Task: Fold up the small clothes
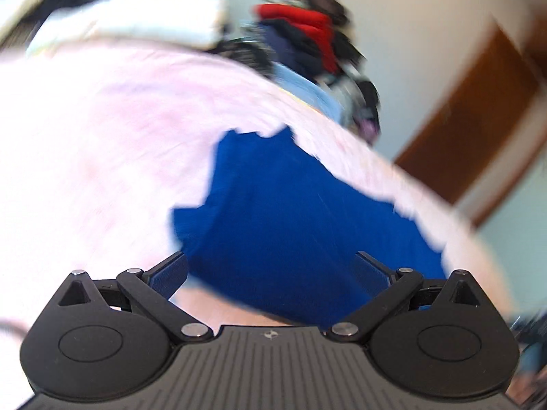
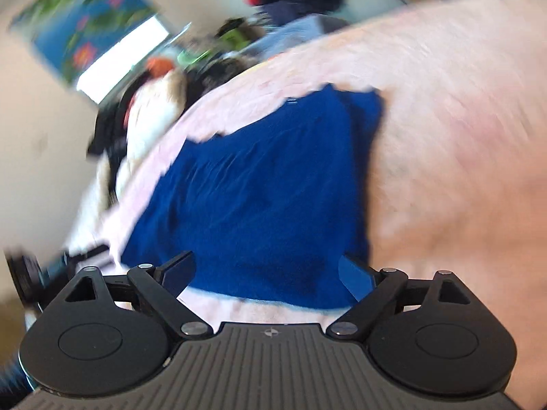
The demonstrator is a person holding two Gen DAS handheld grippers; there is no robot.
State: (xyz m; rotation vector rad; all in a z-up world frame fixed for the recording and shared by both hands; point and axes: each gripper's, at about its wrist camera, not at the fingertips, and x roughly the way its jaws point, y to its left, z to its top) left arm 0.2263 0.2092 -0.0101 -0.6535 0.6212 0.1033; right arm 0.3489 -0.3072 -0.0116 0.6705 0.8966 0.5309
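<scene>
Left wrist view, heavy motion blur: left tongs (image 1: 270, 271) stand wide, nothing between the pads, both fingers clear of fabric as far as the blur lets me tell. One blue garment (image 1: 294, 218) lies flat on the pink bed cover (image 1: 102, 136), directly ahead of the tongs and running up and to the right from them; its near edge sits just past the fingertips. Its long axis looks to go from lower left to upper right here, though the tilt of the camera makes that uncertain. Behind the bed, one heap of mixed clothes (image 1: 307, 34) with a red piece on top, well apart from the blue one; a white bundle (image 1: 136, 24) at upper left; a brown door (image 1: 478, 119) at right. Right wrist view, also blurred: right tongs (image 2: 266, 271) wide too, empty, with the garment's near hem just ahead of and between the two fingers, not pinched. Same single blue garment (image 2: 259, 191), spread on the bed cover (image 2: 444, 119), stretching away and upward toward a far corner at upper right. Clutter along the left edge, too smeared to count; one blue poster (image 2: 89, 24) on the wall. Count: one garment laid out, two tongs, one clothes heap. Judgement: both tongs sit at the near hem, about equally close, so the next fold likely needs each to close on a near corner and carry it away toward the far edge.
</scene>
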